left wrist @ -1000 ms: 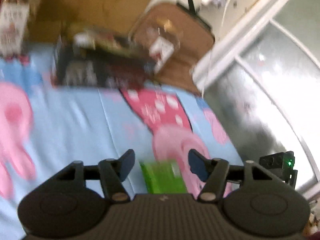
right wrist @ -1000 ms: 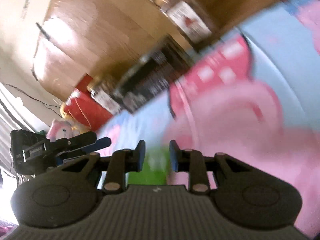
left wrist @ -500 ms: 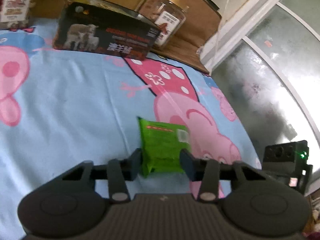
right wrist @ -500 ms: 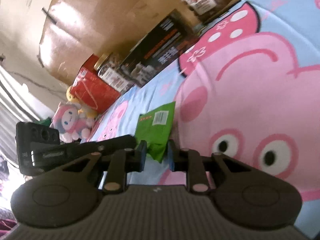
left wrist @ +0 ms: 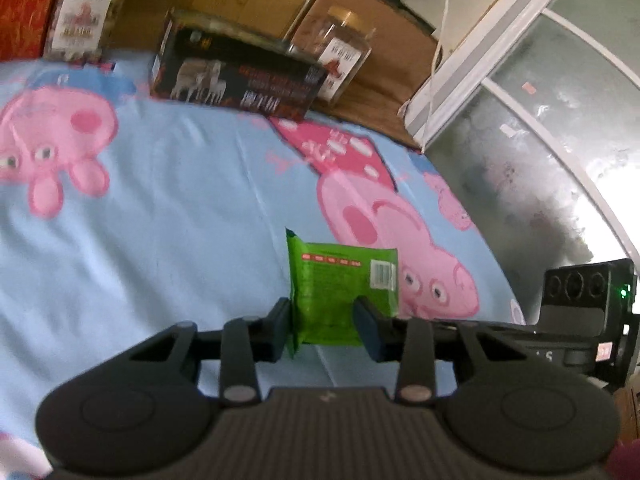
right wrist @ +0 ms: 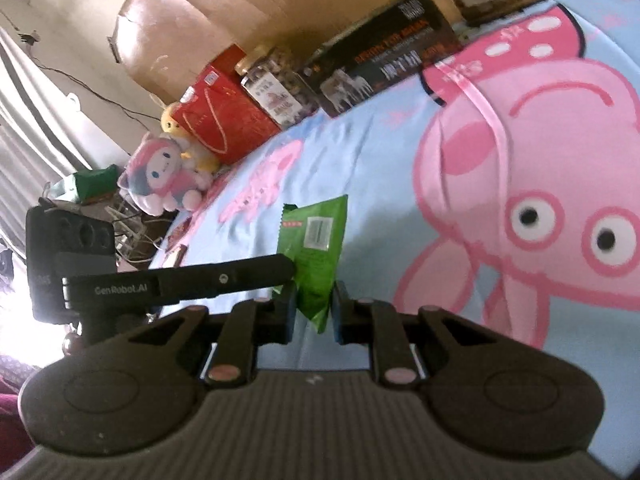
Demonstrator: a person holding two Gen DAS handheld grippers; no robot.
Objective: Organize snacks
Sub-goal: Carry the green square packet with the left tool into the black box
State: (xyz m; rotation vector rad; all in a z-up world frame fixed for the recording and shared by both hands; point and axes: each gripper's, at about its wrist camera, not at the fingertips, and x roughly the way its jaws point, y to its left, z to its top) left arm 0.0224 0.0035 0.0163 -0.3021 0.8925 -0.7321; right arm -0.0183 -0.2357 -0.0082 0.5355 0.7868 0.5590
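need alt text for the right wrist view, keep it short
The right gripper pinches the near end of a green snack packet above a blue cartoon-pig bedsheet. The left gripper touches the packet's left side; boxes and jars line the far edge.

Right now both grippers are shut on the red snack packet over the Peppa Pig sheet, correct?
Wrong colour only: the snack packet is green, not red, as both wrist views show. The left gripper and right gripper are both shut on it, over the Peppa Pig sheet.
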